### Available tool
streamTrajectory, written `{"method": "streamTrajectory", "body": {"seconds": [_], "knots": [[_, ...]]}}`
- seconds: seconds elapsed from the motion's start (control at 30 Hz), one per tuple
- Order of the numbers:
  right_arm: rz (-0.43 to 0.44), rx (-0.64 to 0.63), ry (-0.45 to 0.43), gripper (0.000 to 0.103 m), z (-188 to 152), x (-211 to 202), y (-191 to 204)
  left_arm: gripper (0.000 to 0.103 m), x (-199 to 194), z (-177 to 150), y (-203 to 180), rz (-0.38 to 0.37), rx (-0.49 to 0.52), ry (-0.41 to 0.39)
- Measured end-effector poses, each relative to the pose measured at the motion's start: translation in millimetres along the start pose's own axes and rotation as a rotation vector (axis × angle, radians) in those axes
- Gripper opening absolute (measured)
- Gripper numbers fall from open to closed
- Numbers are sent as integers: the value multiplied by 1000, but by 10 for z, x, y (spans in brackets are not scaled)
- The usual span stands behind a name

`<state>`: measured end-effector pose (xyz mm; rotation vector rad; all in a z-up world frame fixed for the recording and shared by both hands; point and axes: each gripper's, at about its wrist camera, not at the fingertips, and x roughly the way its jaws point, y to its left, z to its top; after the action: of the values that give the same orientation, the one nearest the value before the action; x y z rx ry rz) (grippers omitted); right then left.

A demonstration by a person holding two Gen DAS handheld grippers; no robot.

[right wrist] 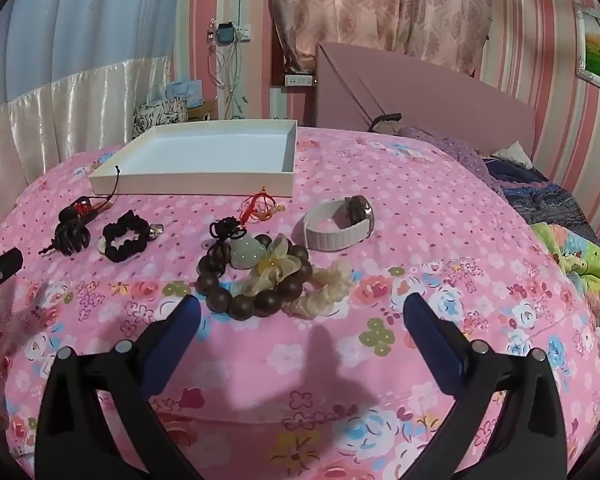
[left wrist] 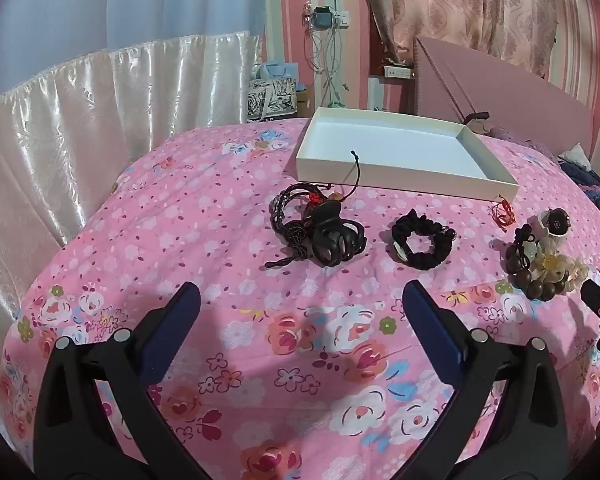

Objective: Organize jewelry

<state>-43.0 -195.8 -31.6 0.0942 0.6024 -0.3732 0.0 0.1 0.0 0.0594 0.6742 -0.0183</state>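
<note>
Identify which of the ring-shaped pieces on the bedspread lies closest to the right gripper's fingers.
The brown wooden bead bracelet, just ahead of the right gripper. The black scrunchie and white-banded watch lie farther back.

The bedspread [right wrist: 380,208] is pink, strewn with small white blossoms and, along a nearer band, larger flowers in white, red, blue and green. The tray [right wrist: 204,184] is white. On the spread lie a black scrunchie [right wrist: 124,240], a black claw clip [right wrist: 72,232], a bracelet of dark brown beads [right wrist: 220,304], a pale green pendant [right wrist: 246,250] on black cord, a cream organza scrunchie [right wrist: 332,284], a red knotted cord [right wrist: 260,204] and a watch [right wrist: 336,222] with a pale grey-white band. The tongs [right wrist: 302,316] are black with blue pads. The wallpaper [right wrist: 556,112] is striped pink and cream.
</note>
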Motion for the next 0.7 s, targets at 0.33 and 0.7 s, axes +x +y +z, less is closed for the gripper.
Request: {"method": "streamTrajectory", "body": {"seconds": [0.33, 0.7], "knots": [[-12, -12, -3, 101, -9, -50, 0, 100, -1, 0, -3, 3, 5, -4], [-9, 1, -4, 101, 24, -62, -1, 100, -6, 1, -3, 5, 5, -8]]}}
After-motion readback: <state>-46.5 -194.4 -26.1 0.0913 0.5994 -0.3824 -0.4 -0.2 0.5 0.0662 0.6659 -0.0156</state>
